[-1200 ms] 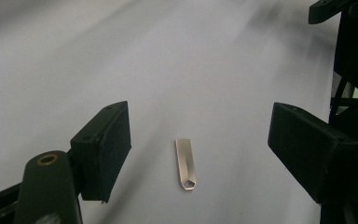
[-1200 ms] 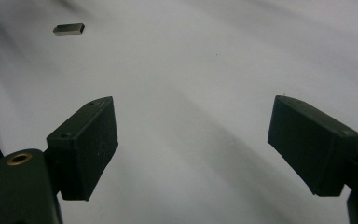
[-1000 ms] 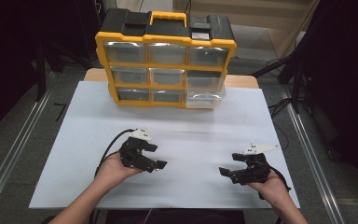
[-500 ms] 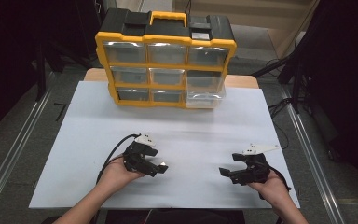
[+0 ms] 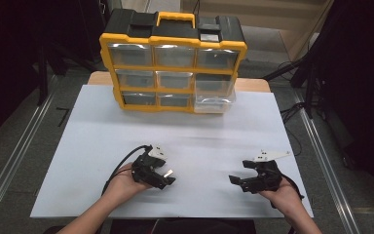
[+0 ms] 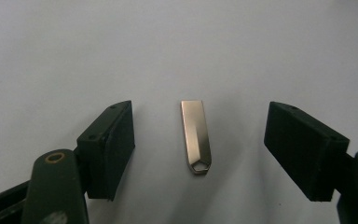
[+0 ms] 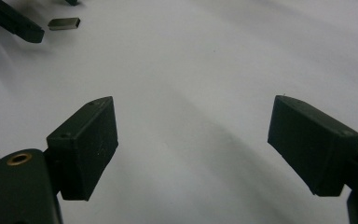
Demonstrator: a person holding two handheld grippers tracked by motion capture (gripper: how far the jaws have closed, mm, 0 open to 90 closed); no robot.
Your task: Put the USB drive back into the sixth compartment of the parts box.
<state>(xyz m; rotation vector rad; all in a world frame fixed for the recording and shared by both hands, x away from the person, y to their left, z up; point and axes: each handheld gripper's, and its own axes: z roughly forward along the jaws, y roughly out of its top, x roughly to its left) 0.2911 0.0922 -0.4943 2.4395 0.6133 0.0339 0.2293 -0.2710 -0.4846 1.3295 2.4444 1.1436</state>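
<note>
In the high view, a desk [image 5: 102, 78] carries a white sheet [image 5: 185, 131], and a yellow and black drawer box [image 5: 173, 61] stands at the far edge of the sheet with 3 rows of clear drawers; the lower right drawer [image 5: 214, 100] sticks out toward the person. The left gripper [image 5: 164, 176] sits low over the sheet near its near edge, left of the middle, held by the left hand [image 5: 124, 184], and a small metal USB stick [image 5: 168, 172] lies on the sheet at its tips. The right gripper [image 5: 241, 179] rests in the right hand [image 5: 280, 192] close to the near right corner of the sheet, well apart from the left one. In the left gripper view, the USB stick [image 6: 196, 136] lies flat on the white sheet between the 2 black jaws, its ring end toward the camera, touching neither pad; the jaws stand wide, have just been closing a little, and grip nothing. In the right gripper view, the right gripper [image 7: 193, 144] has its jaws spread wide over bare white sheet with nothing between them, and the USB stick [image 7: 64, 23] shows farther off near the upper left, just beside a jaw tip of the left gripper [image 7: 16, 23].
</note>
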